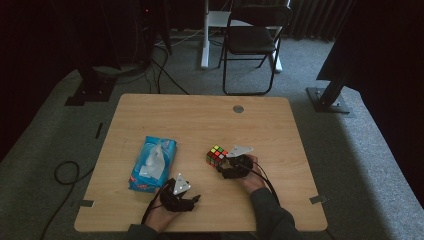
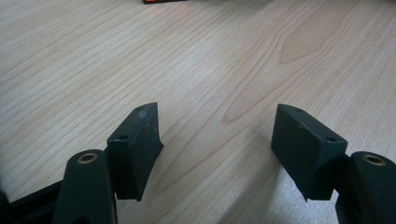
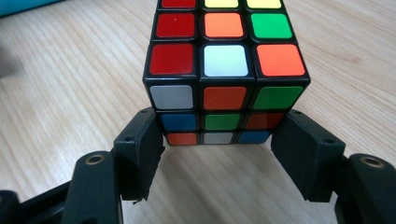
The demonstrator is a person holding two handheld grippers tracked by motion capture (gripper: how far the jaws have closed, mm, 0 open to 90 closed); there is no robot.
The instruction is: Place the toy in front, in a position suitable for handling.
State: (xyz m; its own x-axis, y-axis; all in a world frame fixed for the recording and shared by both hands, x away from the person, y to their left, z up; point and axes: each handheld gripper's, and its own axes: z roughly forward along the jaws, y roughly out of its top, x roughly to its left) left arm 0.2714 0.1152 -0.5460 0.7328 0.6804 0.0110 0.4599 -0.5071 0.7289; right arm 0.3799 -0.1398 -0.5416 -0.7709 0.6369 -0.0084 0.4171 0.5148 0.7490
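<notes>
Item: desk (image 1: 150,107), wipes pack (image 1: 153,163), puzzle cube (image 1: 216,155), my two tongs.

The cube sits right of centre on the desk. My right tongs (image 3: 217,140) pinch only its bottom layer; that low, shallow hold may let it tip or twist loose when lifted. My left tongs (image 2: 217,144) stand spread, holding nothing, over bare wood.

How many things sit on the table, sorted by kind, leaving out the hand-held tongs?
Puzzle cube: 1
Pack of wet wipes: 1
Total: 2
</notes>
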